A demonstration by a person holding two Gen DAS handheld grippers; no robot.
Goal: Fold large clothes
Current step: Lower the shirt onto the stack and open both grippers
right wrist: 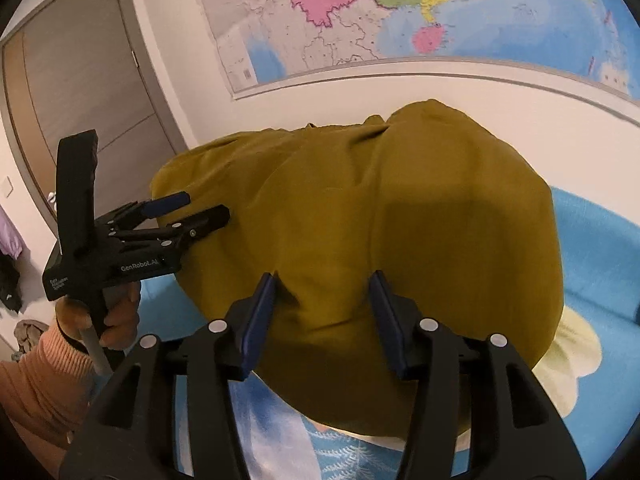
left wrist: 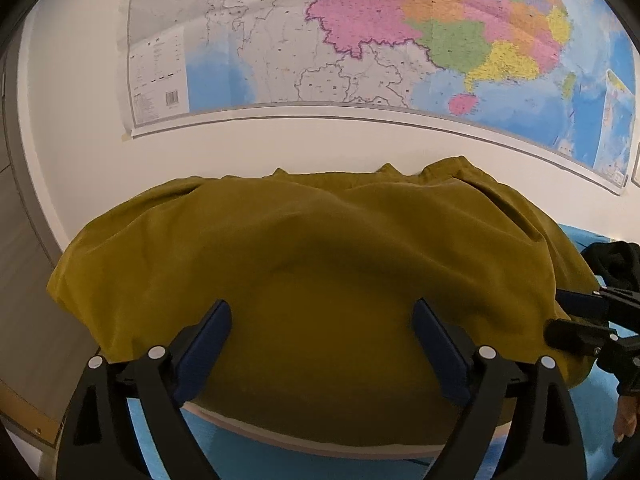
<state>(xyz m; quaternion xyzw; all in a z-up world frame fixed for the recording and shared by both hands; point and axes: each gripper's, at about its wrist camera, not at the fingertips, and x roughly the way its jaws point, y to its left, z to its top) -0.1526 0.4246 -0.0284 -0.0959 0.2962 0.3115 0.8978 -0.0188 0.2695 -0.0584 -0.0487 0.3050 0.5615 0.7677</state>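
A large mustard-yellow garment (left wrist: 320, 264) lies spread and folded over on a blue sheet, reaching back to the white wall; it also fills the right wrist view (right wrist: 380, 240). My left gripper (left wrist: 322, 316) is open, its blue pads just above the garment's near part, holding nothing. It also shows from the side in the right wrist view (right wrist: 208, 208), at the garment's left edge. My right gripper (right wrist: 322, 284) is open over the garment's near edge, empty. Its fingers (left wrist: 580, 316) show at the garment's right edge in the left wrist view.
A blue sheet (right wrist: 592, 248) covers the surface. A pale yellow cloth (right wrist: 568, 356) pokes out under the garment's right side. A large map (left wrist: 360, 40) hangs on the white wall behind. A grey door (right wrist: 80, 92) stands at the left. Dark cloth (left wrist: 616, 264) lies at right.
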